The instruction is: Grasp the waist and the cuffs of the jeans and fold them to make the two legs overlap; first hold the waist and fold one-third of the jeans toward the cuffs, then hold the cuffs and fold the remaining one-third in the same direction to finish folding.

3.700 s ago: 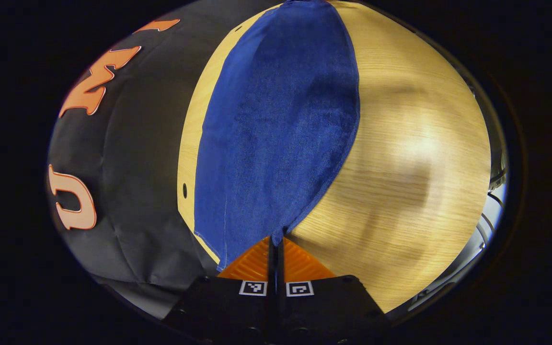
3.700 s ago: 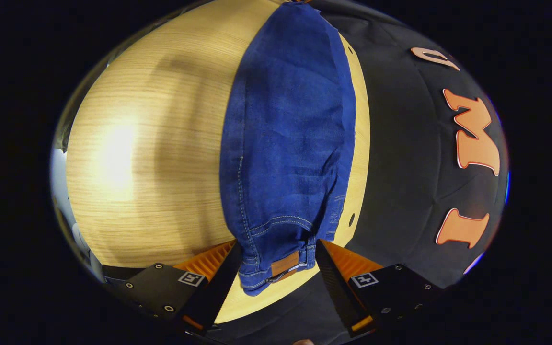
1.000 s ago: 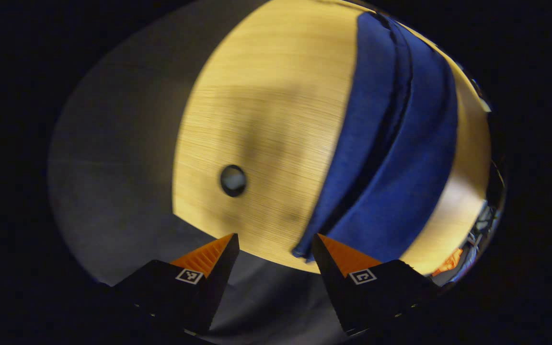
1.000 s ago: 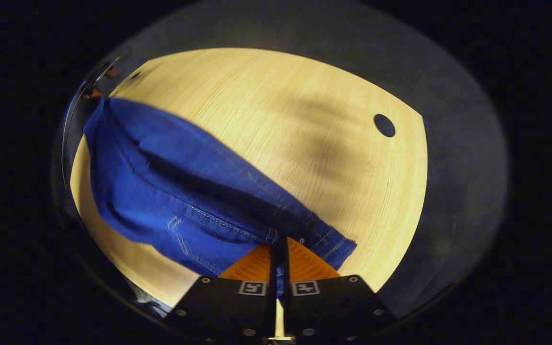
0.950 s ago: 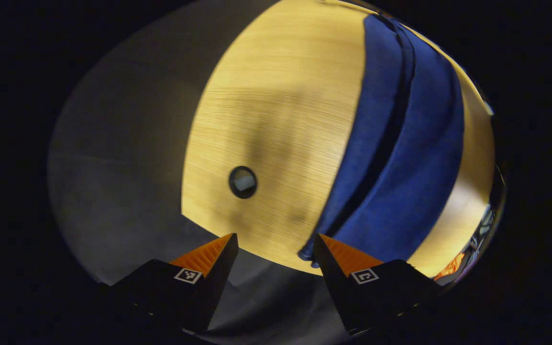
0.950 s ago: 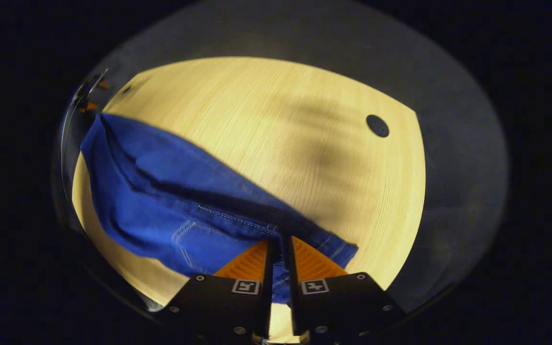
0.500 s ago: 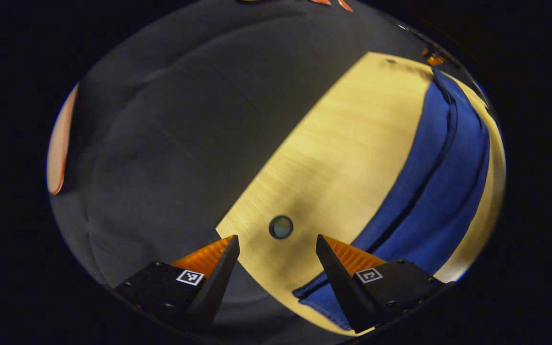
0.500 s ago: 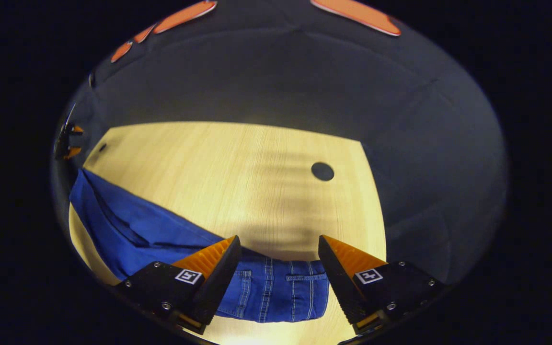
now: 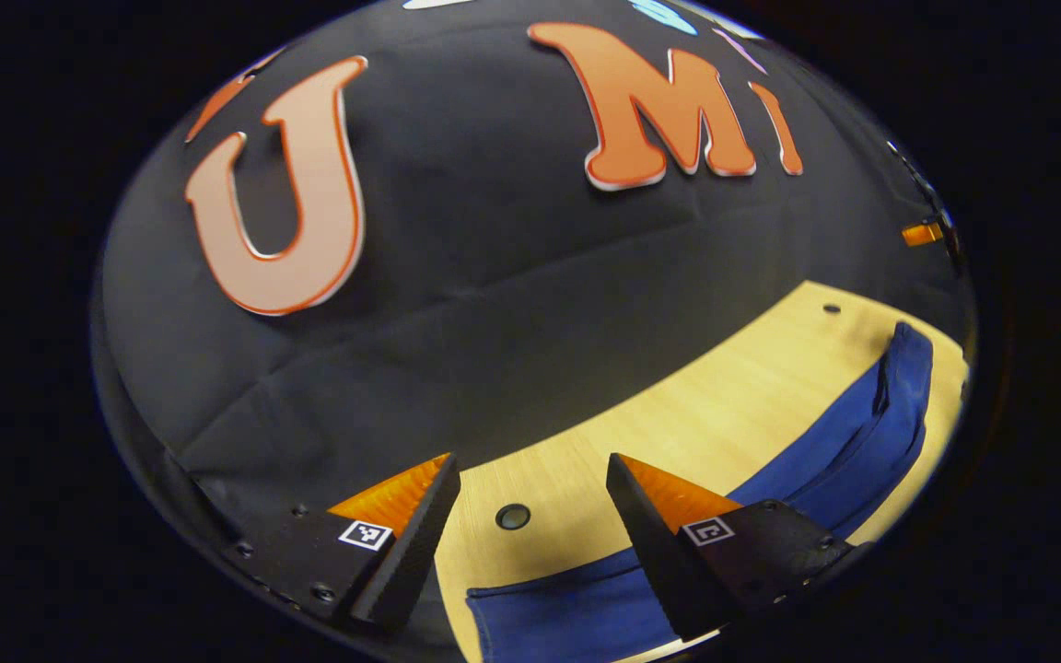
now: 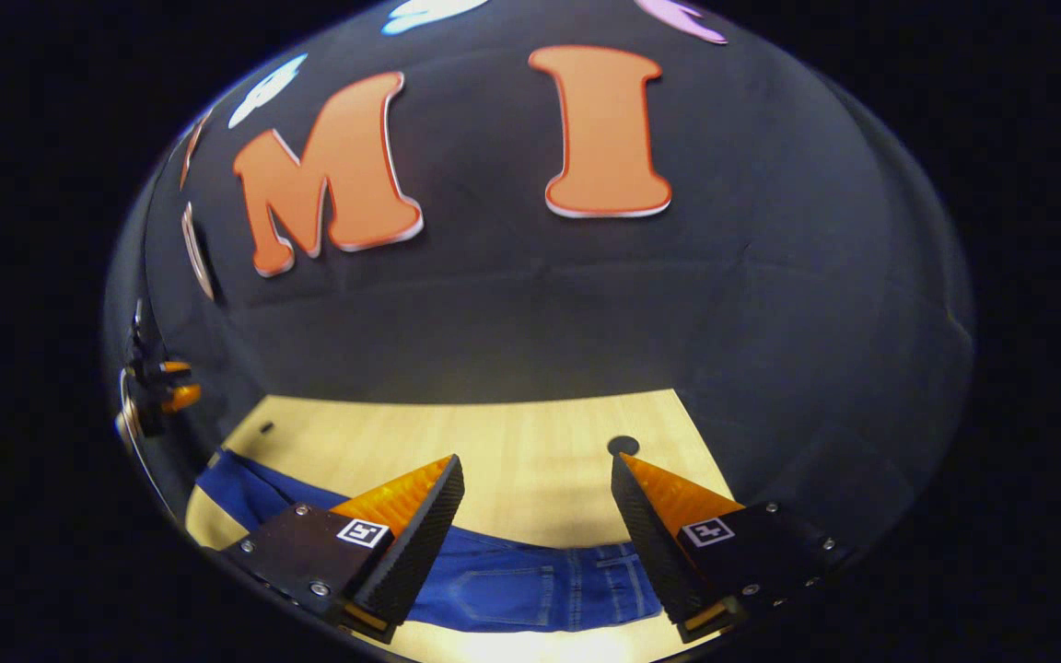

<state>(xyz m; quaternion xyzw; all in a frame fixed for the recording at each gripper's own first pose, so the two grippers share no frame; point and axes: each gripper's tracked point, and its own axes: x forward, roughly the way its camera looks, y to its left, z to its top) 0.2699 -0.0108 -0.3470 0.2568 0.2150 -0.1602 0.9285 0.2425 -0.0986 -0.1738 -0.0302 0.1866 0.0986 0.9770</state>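
The blue jeans point(image 9: 816, 460) lie flat along the wooden table point(image 9: 678, 424), legs laid one over the other. In the left gripper view the cuff end point(image 9: 530, 617) sits just below my left gripper point(image 9: 530, 474), which is open and lifted clear of the cloth. In the right gripper view the waist end with its pocket point(image 10: 530, 585) lies under my right gripper point(image 10: 535, 479), also open and holding nothing. The left gripper point(image 10: 162, 382) shows small at the far left of the right gripper view.
The black cloth wall point(image 9: 494, 276) rises right behind the table's back edge. Small round holes point(image 9: 512, 517) point(image 10: 623, 446) are set in the tabletop near its corners. Bare wood point(image 10: 494, 442) lies between the jeans and the wall.
The right gripper, shut on the waist a second ago, has let go and opened. Both grippers have lifted and tilted up toward the wall. The jeans stay on the table.
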